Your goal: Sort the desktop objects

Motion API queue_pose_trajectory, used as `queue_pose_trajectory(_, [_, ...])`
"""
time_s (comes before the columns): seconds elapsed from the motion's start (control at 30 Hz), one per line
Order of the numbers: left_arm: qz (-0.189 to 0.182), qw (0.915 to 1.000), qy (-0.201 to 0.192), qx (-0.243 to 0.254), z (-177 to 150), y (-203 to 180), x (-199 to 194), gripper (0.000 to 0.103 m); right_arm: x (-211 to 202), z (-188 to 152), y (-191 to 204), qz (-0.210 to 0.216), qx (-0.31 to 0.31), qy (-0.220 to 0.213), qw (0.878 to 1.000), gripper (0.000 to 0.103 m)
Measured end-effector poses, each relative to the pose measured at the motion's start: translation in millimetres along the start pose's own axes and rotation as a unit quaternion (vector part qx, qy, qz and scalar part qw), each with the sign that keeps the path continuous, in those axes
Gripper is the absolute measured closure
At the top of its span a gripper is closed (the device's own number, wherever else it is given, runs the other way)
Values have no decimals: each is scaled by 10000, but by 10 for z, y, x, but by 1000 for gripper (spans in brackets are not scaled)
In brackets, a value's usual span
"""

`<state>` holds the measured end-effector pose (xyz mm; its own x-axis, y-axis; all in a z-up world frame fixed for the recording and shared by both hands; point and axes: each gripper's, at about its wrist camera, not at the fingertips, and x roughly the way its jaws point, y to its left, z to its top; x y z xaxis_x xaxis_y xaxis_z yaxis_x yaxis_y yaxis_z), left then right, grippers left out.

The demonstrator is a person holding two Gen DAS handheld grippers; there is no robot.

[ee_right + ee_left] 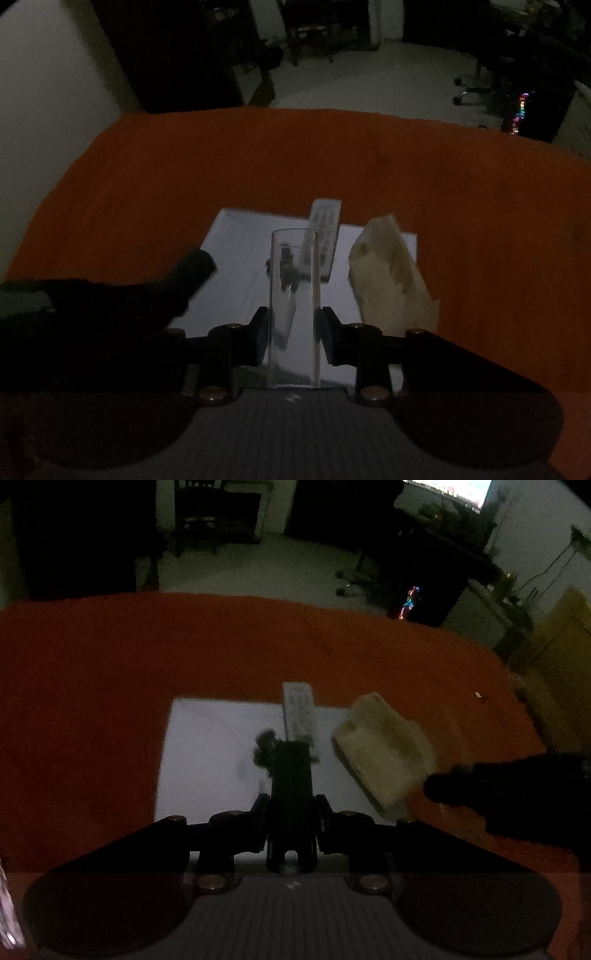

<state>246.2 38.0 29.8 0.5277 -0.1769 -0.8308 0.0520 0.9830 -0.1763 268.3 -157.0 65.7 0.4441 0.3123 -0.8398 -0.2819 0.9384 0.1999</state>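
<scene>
The room is dim: a pale floor (pixel 280 565) runs behind the table, with dark furniture along the far wall and a small cluster of coloured lights (pixel 409 602) at about two o'clock from the table's middle in the left wrist view. A yellowish cabinet (pixel 561 653) stands at three o'clock, off the table's edge.

The table carries an orange cloth (pixel 110 672) that fills most of both views. On it, at the near middle, lies a white sheet (pixel 207 746). A crumpled cream bag or pouch (pixel 384 749) sits at the sheet's three o'clock edge, partly on the sheet and partly on the cloth. A white remote control (pixel 299 709) lies across the sheet's twelve o'clock edge, its far end over the cloth.

The right gripper (pixel 291 332) has its pads pressed on either side of a clear plastic tube (pixel 293 295), an open-topped container held upright above the sheet; something small and pale shows low inside or behind it, too unclear to name. The left gripper (pixel 291 812) is clamped on a narrow black block (pixel 291 775), held above the sheet; what it is cannot be told. A small dark clump (pixel 264 747) lies on the sheet at the block's eleven o'clock.

A dark gloved shape (pixel 184 277) enters the right wrist view from nine o'clock.
</scene>
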Motion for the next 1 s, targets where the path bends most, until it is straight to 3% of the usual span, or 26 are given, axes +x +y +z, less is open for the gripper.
queue_pose_trajectory(0.13, [104, 9998, 42, 193, -333, -33, -79, 82, -71, -285, 39, 172, -37, 76, 9998, 71])
queue_pose_trajectory(0.23, [-88, 9987, 419, 278, -532, -53, -64, 82, -101, -511, 76, 234, -57, 166, 9996, 71])
queue_pose_trajectory(0.57, [-373, 9938, 806, 671, -1287, -341, -209, 82, -130, -1193, 132, 331, -19, 504, 9982, 71])
queue_pose_trajectory(0.7, [-434, 9886, 1272, 681, -1468, -333, 4, 82, 22, -1375, 154, 341, -115, 753, 9965, 71])
queue_pose_trajectory(1.0, [-303, 9840, 1657, 580, -1695, -218, 301, 82, 417, -1724, 115, 85, -336, 1328, 9905, 71])
